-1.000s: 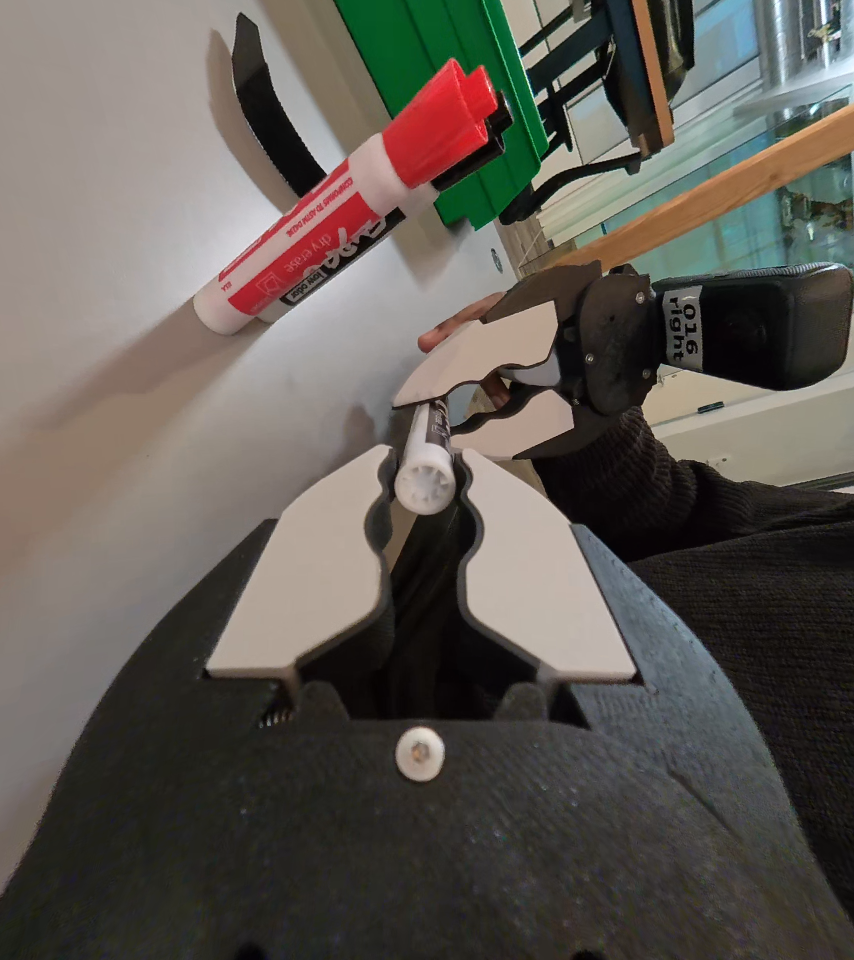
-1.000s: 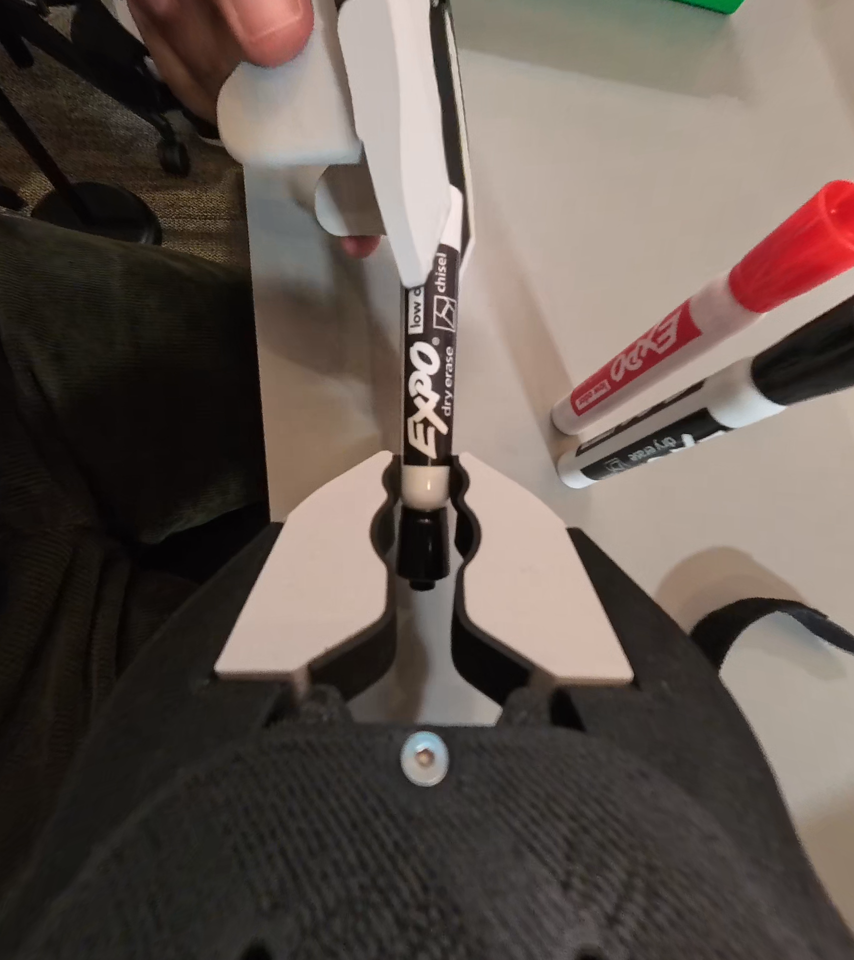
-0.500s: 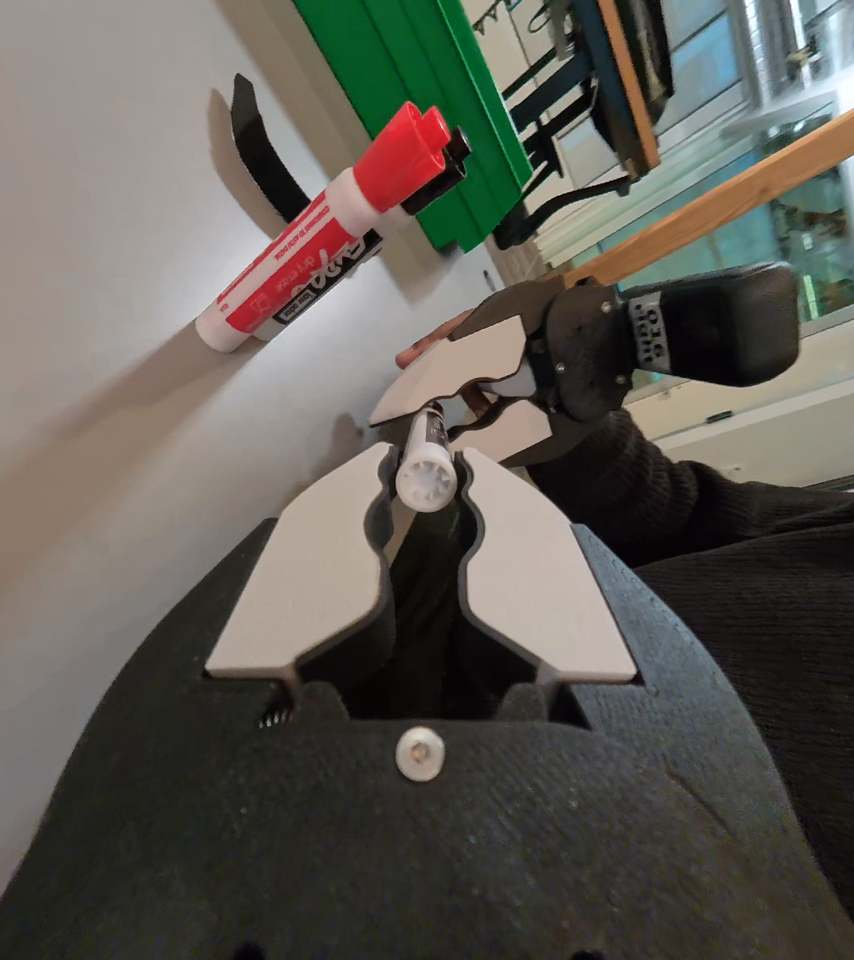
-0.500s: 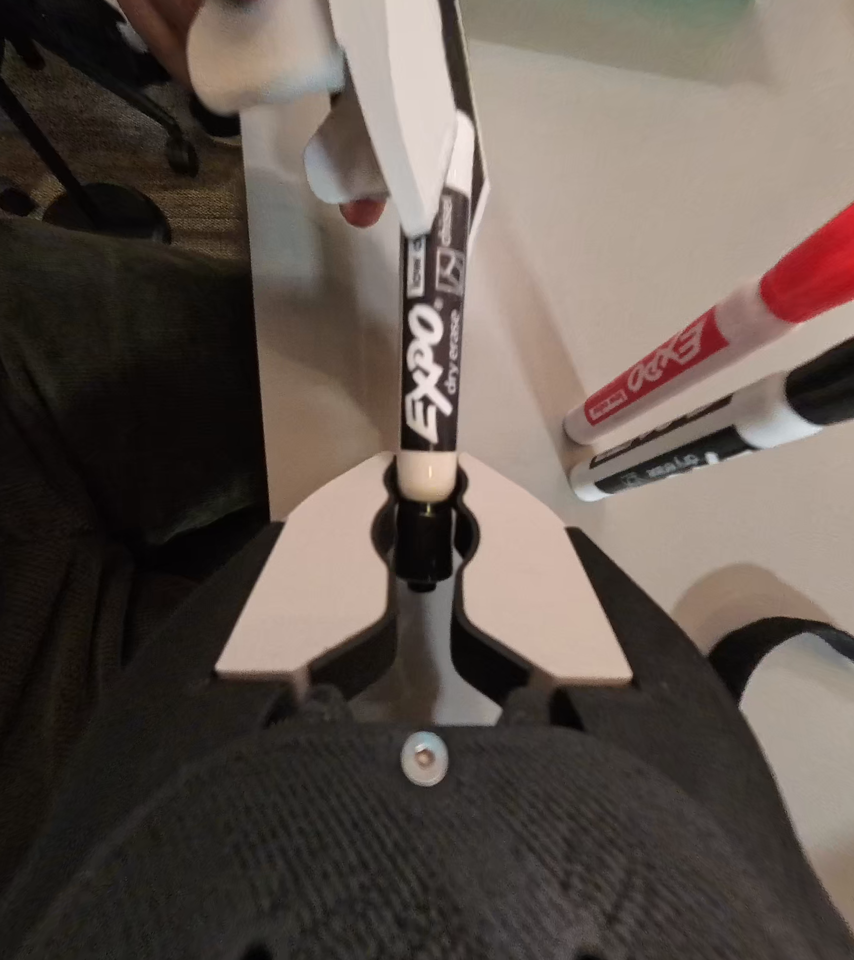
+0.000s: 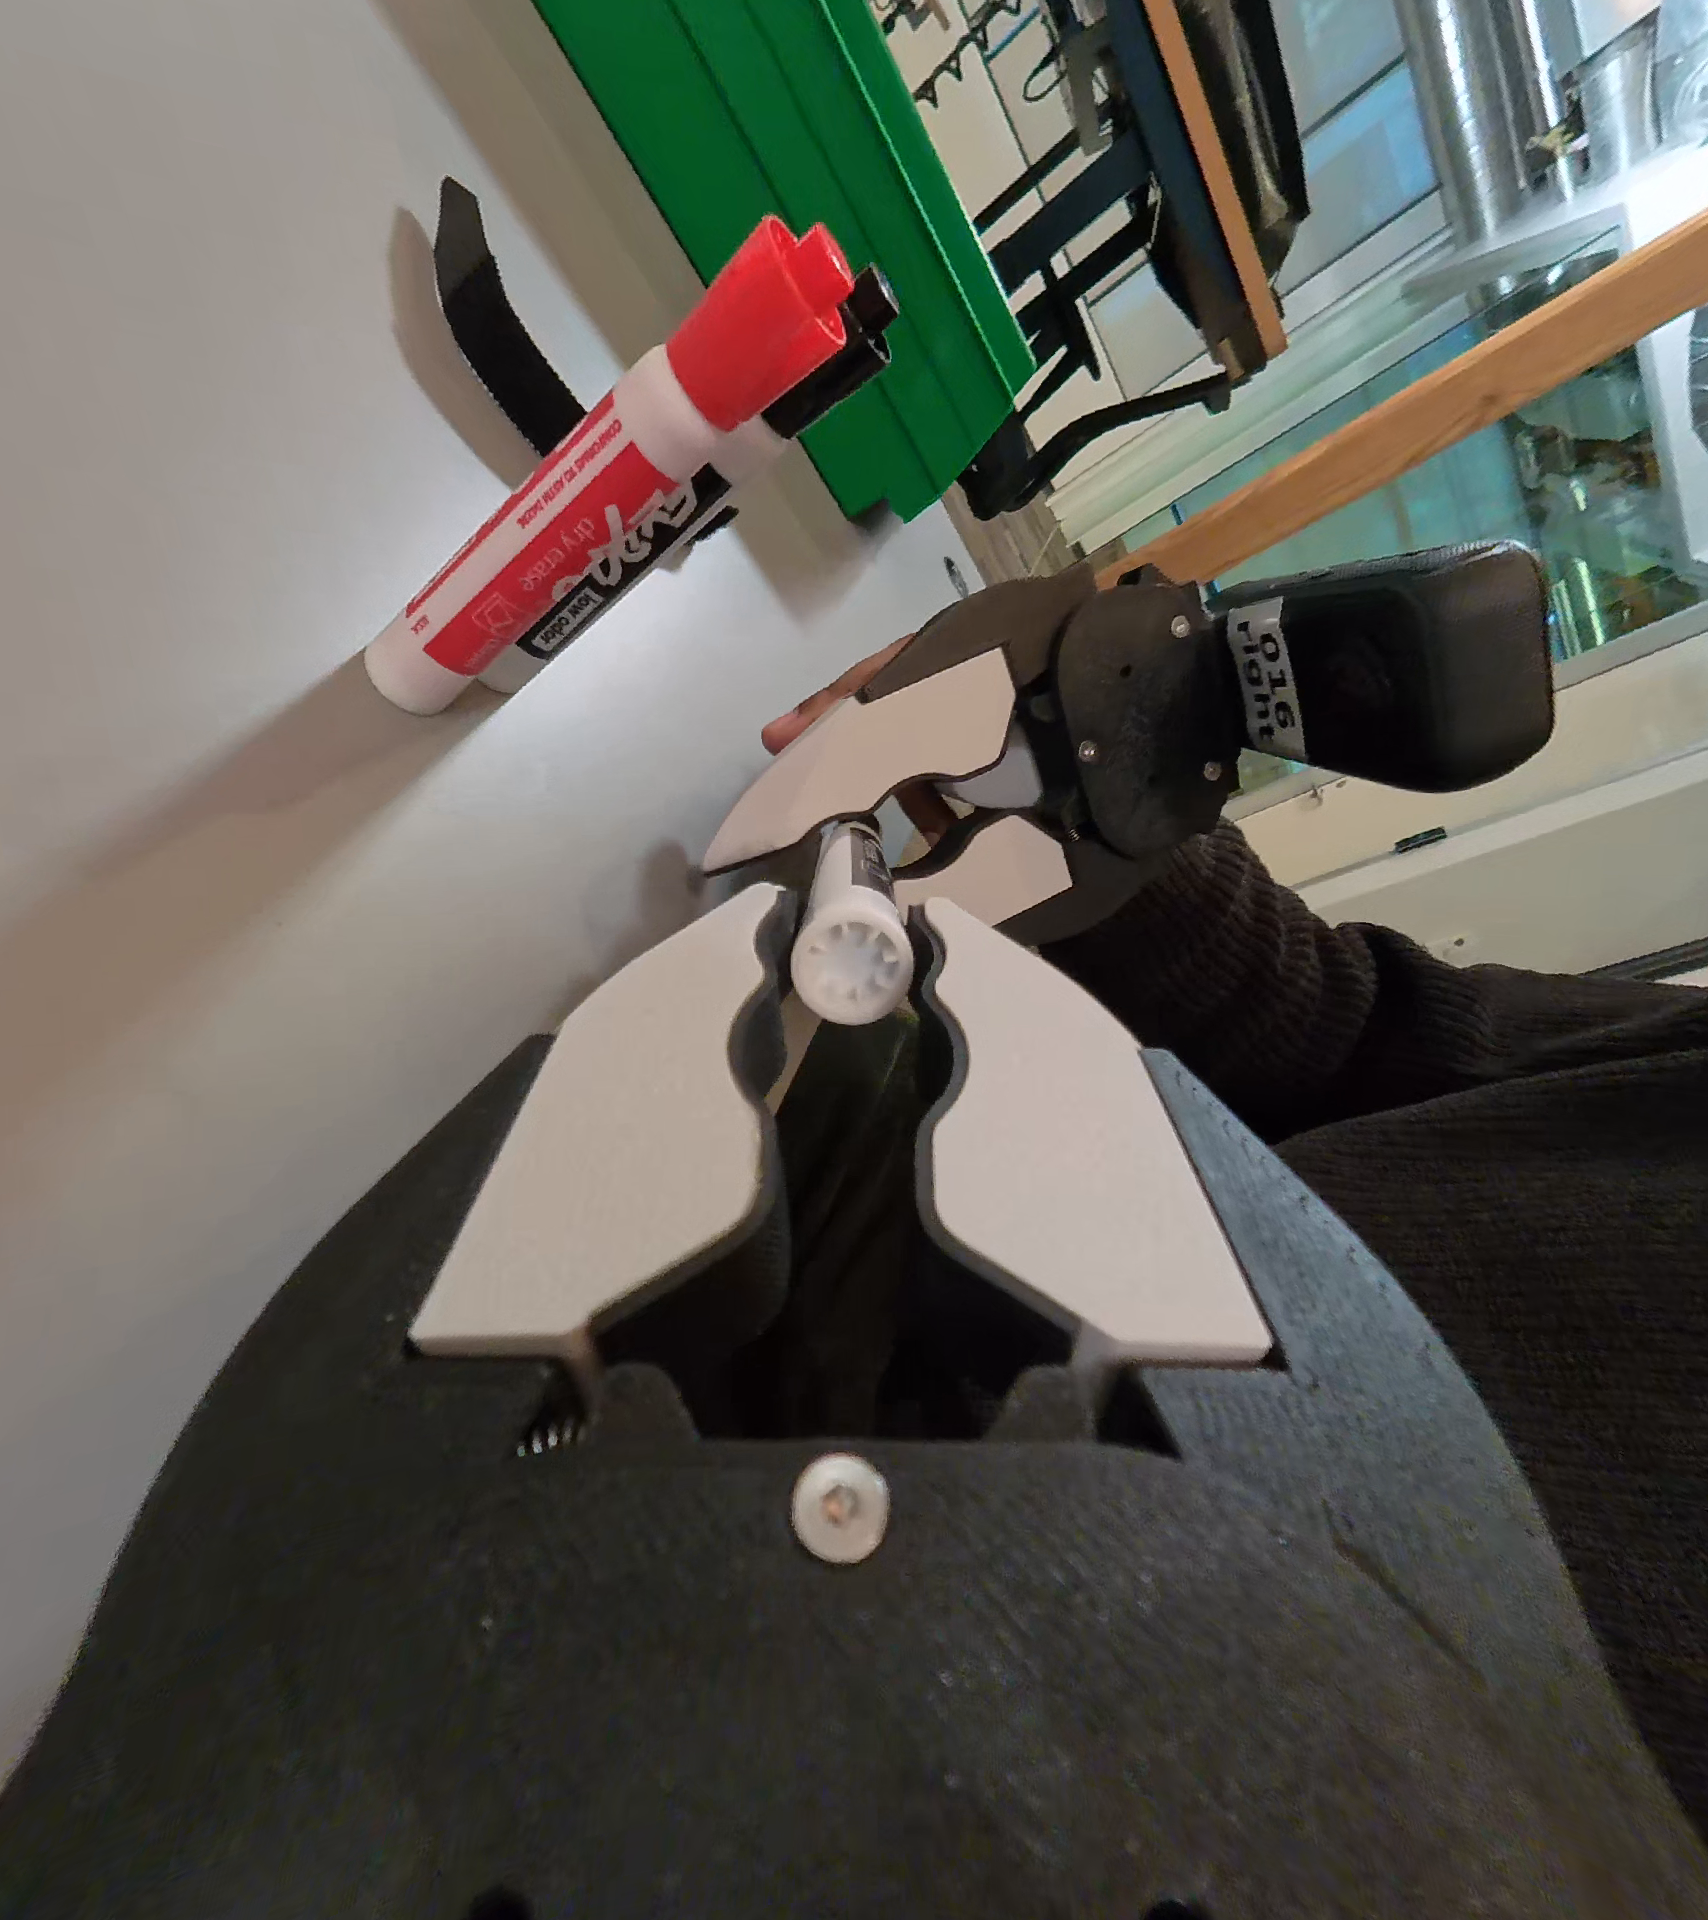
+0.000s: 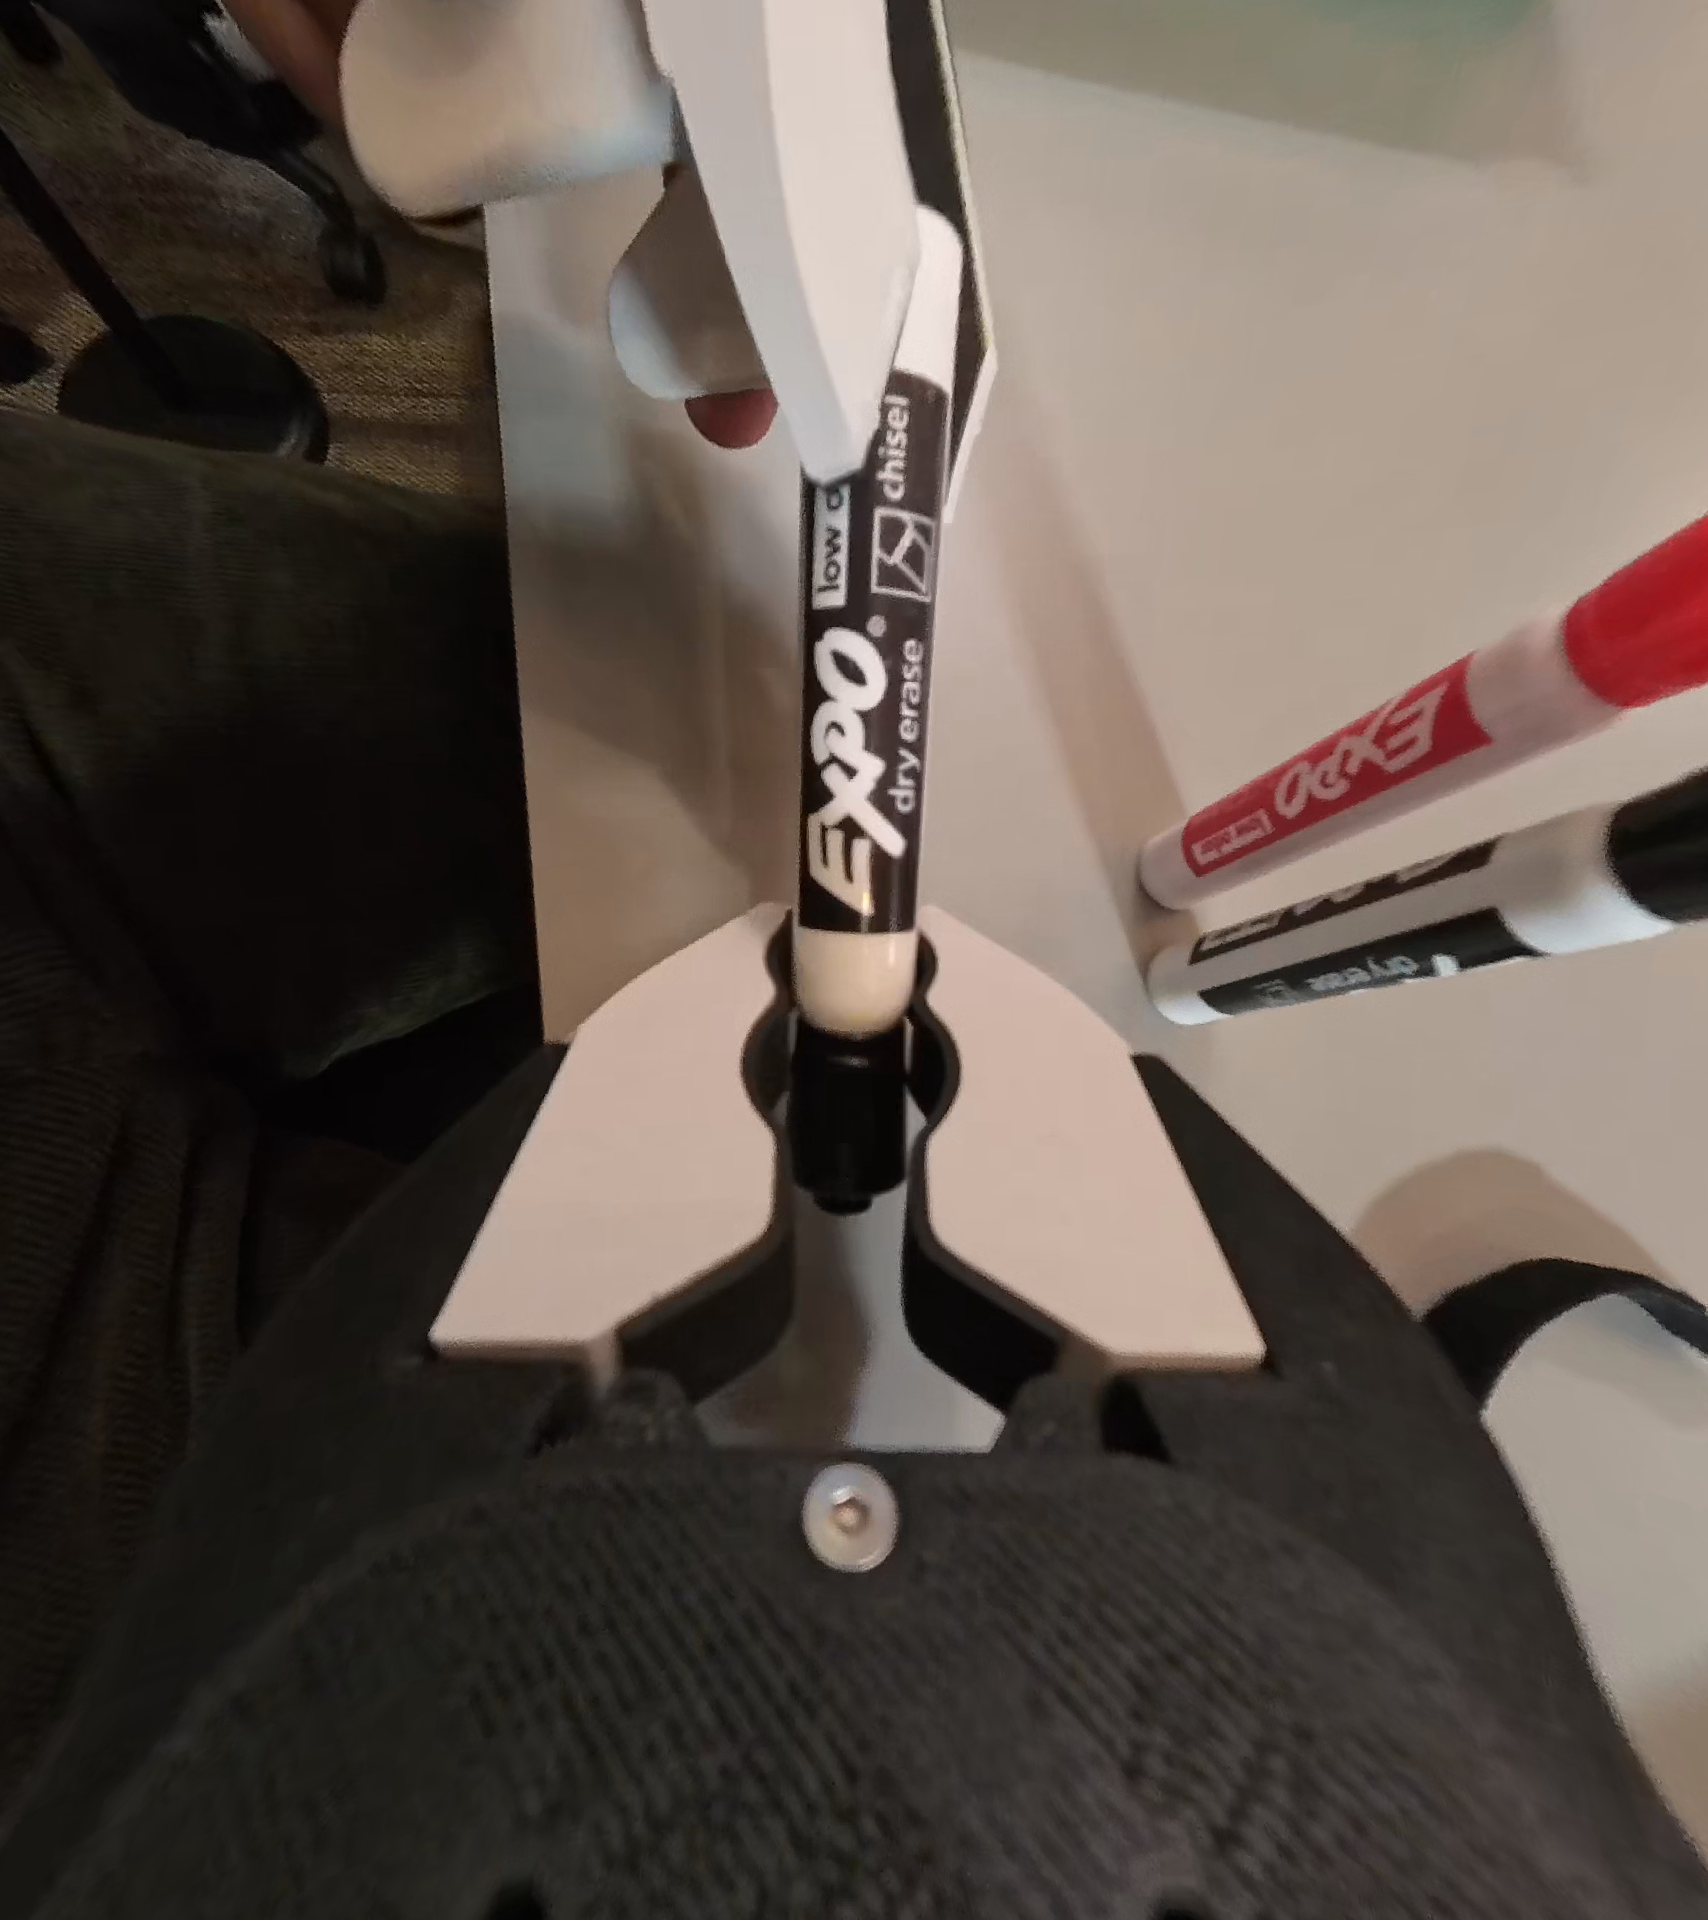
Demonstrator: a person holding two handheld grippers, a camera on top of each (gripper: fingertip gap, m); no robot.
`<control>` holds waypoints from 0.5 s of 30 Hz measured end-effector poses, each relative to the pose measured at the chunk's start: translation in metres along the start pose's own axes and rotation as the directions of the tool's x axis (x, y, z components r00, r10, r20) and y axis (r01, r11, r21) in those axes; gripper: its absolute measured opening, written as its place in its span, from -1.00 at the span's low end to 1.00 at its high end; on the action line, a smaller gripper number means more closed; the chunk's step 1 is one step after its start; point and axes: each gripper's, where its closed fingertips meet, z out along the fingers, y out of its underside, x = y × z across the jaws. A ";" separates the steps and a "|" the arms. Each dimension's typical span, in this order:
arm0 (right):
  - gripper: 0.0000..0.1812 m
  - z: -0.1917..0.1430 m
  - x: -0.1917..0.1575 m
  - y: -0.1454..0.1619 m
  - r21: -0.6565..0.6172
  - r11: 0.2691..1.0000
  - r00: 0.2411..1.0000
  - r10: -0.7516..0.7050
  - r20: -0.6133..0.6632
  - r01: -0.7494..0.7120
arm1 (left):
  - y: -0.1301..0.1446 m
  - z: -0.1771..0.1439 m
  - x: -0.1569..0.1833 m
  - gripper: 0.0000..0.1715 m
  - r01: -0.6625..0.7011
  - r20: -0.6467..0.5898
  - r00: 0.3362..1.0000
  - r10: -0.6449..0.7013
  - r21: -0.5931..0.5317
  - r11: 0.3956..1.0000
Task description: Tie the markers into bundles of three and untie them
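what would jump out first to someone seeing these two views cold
A single black marker is clamped at both ends at once: the right gripper pinches it near the cap, the left gripper grips its white butt end, off the table's edge. Next, a red marker and another black marker lie side by side on the white table, with a black strap curled nearby.

left gripper (image 5: 850, 920): jaws clamped | right gripper (image 6: 855, 961): jaws clamped

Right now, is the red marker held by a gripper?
No, the red marker lies on the table beside a black marker, with no gripper touching it.
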 end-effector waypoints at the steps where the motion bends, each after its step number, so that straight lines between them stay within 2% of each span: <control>1: -0.80 0.000 0.000 0.001 -0.006 1.000 1.000 -0.001 0.000 0.001 | 0.001 0.001 0.000 -0.75 -0.006 0.004 1.000 0.006 -0.007 1.000; 15: -0.82 0.001 -0.001 0.004 -0.023 1.000 1.000 -0.005 -0.001 0.005 | 0.005 0.006 -0.002 -0.76 -0.031 0.024 0.999 0.032 -0.034 0.999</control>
